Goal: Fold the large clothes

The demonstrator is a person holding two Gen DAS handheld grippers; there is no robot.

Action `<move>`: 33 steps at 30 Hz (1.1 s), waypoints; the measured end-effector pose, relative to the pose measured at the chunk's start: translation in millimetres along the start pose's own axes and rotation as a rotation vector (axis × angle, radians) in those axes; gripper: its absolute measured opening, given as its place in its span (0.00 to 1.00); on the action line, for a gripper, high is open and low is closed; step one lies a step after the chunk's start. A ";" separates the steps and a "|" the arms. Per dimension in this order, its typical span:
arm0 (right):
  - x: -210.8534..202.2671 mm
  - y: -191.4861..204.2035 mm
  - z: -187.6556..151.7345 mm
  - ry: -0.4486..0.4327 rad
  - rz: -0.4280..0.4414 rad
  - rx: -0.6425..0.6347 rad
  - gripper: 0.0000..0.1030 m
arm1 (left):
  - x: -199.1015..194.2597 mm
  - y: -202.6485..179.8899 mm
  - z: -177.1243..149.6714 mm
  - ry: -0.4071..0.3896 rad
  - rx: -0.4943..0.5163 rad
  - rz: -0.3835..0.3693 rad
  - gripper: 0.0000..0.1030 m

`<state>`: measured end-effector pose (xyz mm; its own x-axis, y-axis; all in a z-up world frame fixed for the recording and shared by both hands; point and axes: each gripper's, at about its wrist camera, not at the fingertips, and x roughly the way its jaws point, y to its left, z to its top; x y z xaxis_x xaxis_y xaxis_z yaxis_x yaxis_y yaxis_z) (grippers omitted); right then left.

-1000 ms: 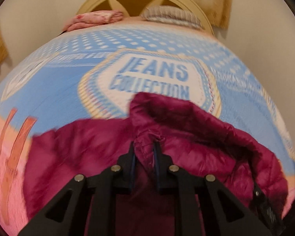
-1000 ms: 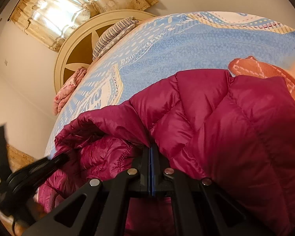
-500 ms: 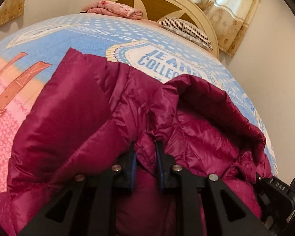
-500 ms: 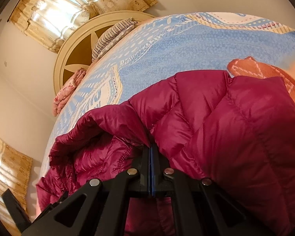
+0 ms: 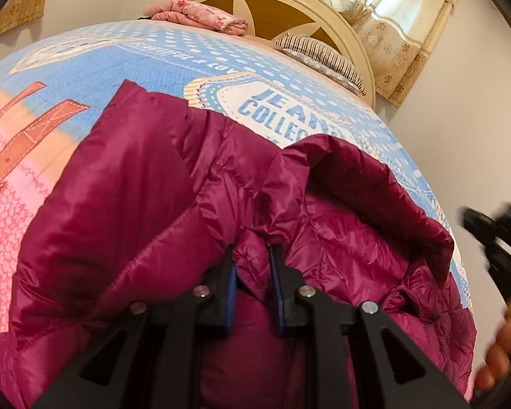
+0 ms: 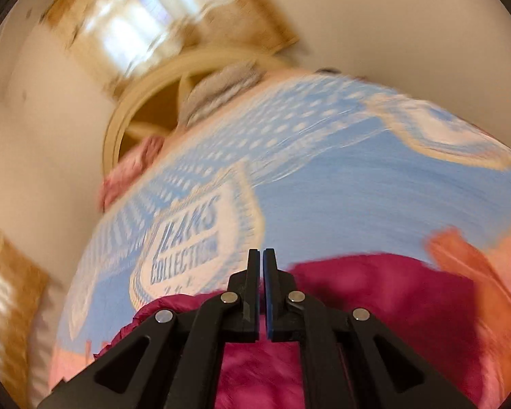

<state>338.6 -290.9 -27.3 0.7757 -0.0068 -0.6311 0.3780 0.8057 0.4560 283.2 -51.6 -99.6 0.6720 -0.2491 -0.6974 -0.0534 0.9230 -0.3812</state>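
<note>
A magenta quilted puffer jacket [image 5: 126, 204] lies on a bed with a blue and pink printed blanket [image 5: 95, 64]. My left gripper [image 5: 252, 255] is shut on a fold of the jacket near its collar or hood. In the right wrist view my right gripper [image 6: 263, 255] is shut and holds nothing, lifted above the jacket [image 6: 374, 293], which lies below and behind its fingers. That view is motion-blurred. My right gripper and the hand holding it show blurred at the right edge of the left wrist view [image 5: 494, 238].
A cream round headboard [image 5: 323, 17] stands at the far end of the bed with a striped pillow [image 5: 320, 58] and a pink folded cloth [image 5: 194, 17]. Curtains [image 5: 391, 10] hang behind. A wall runs along the bed's right side.
My right gripper has let go of the jacket and swung up and away; its view now shows mostly the blanket. My left gripper still holds its fold and has barely shifted.
</note>
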 end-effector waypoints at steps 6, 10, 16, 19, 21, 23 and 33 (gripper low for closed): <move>51.0 4.7 -46.8 0.270 -0.080 -0.117 0.02 | -1.0 3.3 -0.1 0.000 -0.009 -0.010 0.22; 46.9 -21.6 -69.5 0.198 0.027 -0.082 0.01 | -2.7 4.2 1.5 0.005 -0.018 -0.034 0.23; 44.6 -24.3 -71.5 0.147 0.063 -0.090 0.01 | -46.3 -0.2 16.3 -0.030 0.060 -0.023 0.34; 46.6 -22.8 -68.9 0.139 0.061 -0.094 0.01 | -75.4 -9.4 34.4 -0.120 0.092 -0.009 0.63; 47.2 -20.2 -69.2 0.134 0.054 -0.103 0.01 | -80.2 -24.1 48.2 -0.155 0.140 -0.009 0.67; 44.1 -20.6 -70.4 0.132 0.052 -0.107 0.01 | -72.0 -51.5 65.7 -0.183 0.220 -0.037 0.71; 41.7 -26.5 -71.1 0.129 0.090 -0.084 0.01 | 36.6 -39.6 57.7 0.082 0.249 0.251 0.66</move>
<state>324.9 -270.4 -110.3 0.7311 0.1390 -0.6680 0.2626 0.8463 0.4635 352.5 -80.4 -75.0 0.5985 -0.0194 -0.8009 -0.0203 0.9990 -0.0393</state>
